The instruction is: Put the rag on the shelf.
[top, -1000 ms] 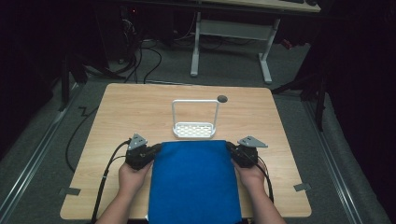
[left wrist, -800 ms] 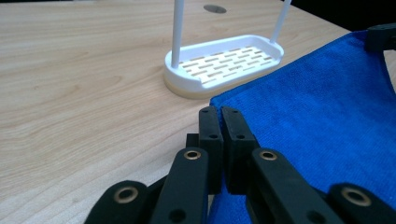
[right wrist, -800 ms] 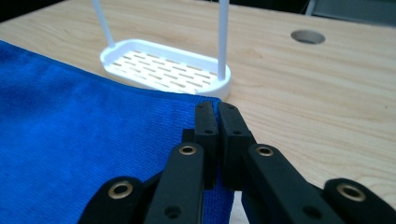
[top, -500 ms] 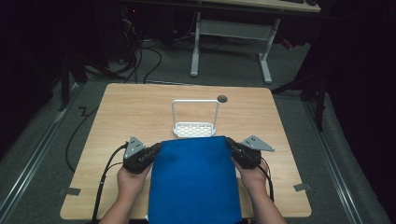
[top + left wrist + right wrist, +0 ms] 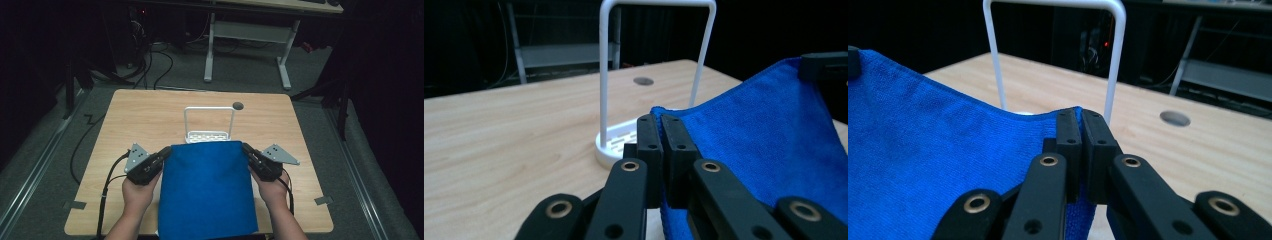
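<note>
Both grippers lifted nearer the one white rack (image 5: 209, 125), left gripper (image 5: 165, 151) and right gripper (image 5: 246, 148) each clamped on one blue cloth (image 5: 207, 190) corner.

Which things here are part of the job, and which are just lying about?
In use: blue cloth, pinched at its far corners by left claw and right claw; white rack just beyond it.
Lying about: desk frame, floor cables.

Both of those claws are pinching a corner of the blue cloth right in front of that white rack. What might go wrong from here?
The left gripper and right gripper each pinch only a thin corner of the blue towel, so a corner might slip free. The white rack looks light; the towel's edge hangs close to it and could snag its bar or tip it.
</note>
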Demonstrator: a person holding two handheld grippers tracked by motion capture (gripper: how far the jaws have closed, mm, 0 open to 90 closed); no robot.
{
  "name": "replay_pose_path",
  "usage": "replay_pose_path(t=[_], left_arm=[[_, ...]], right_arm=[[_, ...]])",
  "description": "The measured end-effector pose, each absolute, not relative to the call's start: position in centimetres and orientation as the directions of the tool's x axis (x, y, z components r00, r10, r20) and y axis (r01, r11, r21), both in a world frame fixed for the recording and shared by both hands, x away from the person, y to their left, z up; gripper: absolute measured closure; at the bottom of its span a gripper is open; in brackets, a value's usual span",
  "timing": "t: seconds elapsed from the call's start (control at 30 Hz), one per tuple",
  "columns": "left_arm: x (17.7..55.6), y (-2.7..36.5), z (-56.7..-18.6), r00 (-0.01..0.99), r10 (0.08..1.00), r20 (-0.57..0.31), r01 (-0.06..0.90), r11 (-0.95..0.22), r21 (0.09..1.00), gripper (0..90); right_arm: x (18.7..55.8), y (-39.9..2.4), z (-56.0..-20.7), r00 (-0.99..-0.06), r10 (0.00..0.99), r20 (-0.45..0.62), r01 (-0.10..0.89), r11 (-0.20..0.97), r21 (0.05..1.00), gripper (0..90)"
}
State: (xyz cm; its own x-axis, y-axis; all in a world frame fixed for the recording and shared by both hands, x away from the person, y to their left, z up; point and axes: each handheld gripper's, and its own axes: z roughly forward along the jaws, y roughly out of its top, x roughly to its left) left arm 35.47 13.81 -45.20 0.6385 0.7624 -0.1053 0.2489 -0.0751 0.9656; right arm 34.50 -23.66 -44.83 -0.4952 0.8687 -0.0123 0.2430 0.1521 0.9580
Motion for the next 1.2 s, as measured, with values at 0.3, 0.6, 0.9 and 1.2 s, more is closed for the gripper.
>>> replay_pose_path(t=[0.3,0.6,0.9,1.2], left_arm=[[36.0,14.1,-42.6,0.638,0.765,-0.087,0.189,-0.045,0.981,88.0],[36.6,13.7,-39.9,0.642,0.764,-0.058,0.137,-0.04,0.99,88.1],[37.6,13.8,-37.7,0.637,0.769,-0.041,0.112,-0.04,0.993,88.1],[38.3,14.6,-35.0,0.633,0.773,-0.038,0.075,-0.012,0.997,88.2]], right_arm=[[34.6,-23.6,-42.6,-0.495,0.869,0.006,0.187,0.1,0.977,88.3],[34.8,-24.0,-39.7,-0.475,0.88,-0.03,0.119,0.098,0.988,88.3],[35.4,-24.1,-37.4,-0.476,0.878,-0.04,0.082,0.09,0.993,88.4],[35.8,-23.8,-35.0,-0.48,0.875,-0.063,0.037,0.092,0.995,88.4]])
